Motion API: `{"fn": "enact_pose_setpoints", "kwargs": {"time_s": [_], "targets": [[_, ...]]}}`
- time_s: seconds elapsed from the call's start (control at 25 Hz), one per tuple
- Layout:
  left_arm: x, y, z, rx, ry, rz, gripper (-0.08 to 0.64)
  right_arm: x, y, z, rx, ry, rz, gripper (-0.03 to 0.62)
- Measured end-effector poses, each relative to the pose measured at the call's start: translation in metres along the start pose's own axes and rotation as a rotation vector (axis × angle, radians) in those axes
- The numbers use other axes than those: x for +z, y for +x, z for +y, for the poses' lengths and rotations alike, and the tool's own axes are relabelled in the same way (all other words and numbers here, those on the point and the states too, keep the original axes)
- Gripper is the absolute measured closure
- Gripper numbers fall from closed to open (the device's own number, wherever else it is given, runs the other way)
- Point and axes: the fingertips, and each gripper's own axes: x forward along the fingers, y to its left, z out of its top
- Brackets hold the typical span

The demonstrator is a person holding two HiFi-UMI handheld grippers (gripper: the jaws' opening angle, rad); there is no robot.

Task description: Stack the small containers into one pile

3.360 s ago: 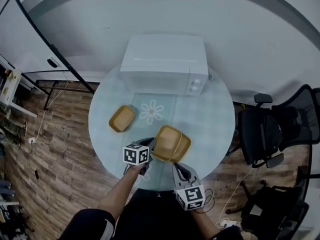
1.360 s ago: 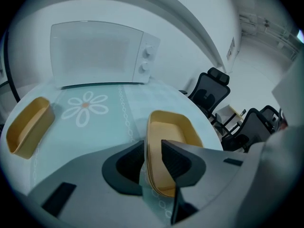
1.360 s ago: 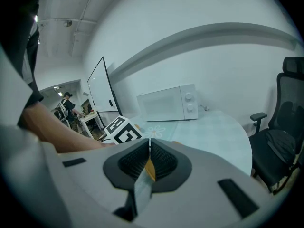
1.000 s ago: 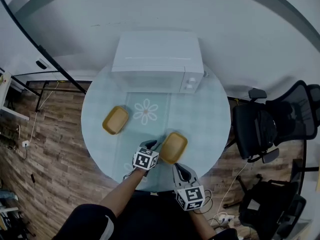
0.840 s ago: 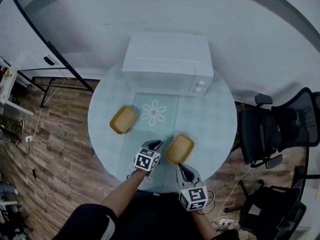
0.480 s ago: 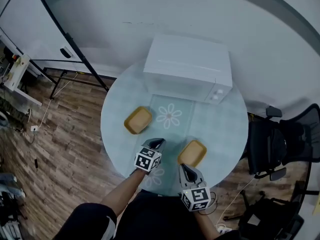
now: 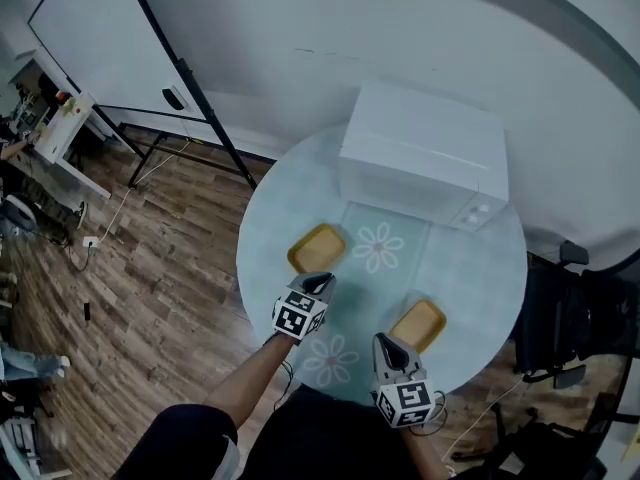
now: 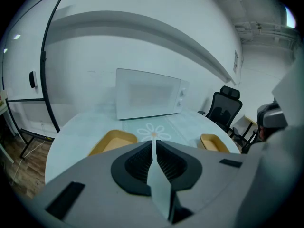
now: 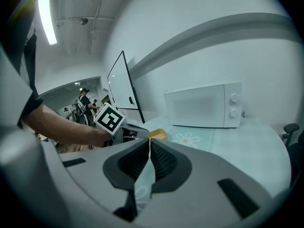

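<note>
A single yellow container (image 7: 317,247) lies on the left part of the round table (image 7: 270,228). A second yellow pile of containers (image 7: 418,324) rests at the right near the front edge. My left gripper (image 7: 321,281) is shut and empty, just in front of the single container (image 8: 113,140). My right gripper (image 7: 384,340) is shut and empty too, close to the left of the pile. In the left gripper view the pile (image 8: 213,140) shows at the right. The right gripper view shows the left gripper's marker cube (image 9: 110,118) with the single container (image 9: 158,135) beyond it.
A white microwave (image 7: 425,163) stands at the back of the table, behind a flower-print runner (image 7: 378,248). A whiteboard on a stand (image 7: 110,38) is at the left, an office chair (image 7: 575,318) at the right. Wooden floor surrounds the table.
The left gripper set its container onto the other one, let go and moved left toward the single container. The head view swung, shifting the table to the right.
</note>
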Motion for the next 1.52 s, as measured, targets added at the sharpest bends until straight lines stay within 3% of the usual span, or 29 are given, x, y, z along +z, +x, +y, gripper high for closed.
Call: {"fn": "enact_pose_setpoints", "kwargs": {"time_s": [0.16, 0.48, 0.96, 1.32, 1.52], "targets": [[0.000, -0.003, 0.025, 0.008, 0.018, 0.009, 0.525, 0.005, 0.012, 0.006, -0.001, 0.001, 0.004, 0.566], [0.001, 0.008, 0.069, 0.015, 0.061, 0.048, 0.439, 0.008, 0.030, 0.006, -0.029, 0.019, 0.016, 0.566], [-0.011, 0.040, 0.134, 0.037, 0.116, 0.134, 0.431, 0.003, 0.042, 0.000, -0.086, 0.048, 0.054, 0.566], [-0.031, 0.066, 0.161, 0.002, 0.171, 0.256, 0.431, -0.004, 0.044, -0.002, -0.123, 0.063, 0.079, 0.566], [-0.036, 0.080, 0.168, -0.012, 0.186, 0.283, 0.431, -0.007, 0.046, 0.000, -0.130, 0.071, 0.087, 0.566]]}}
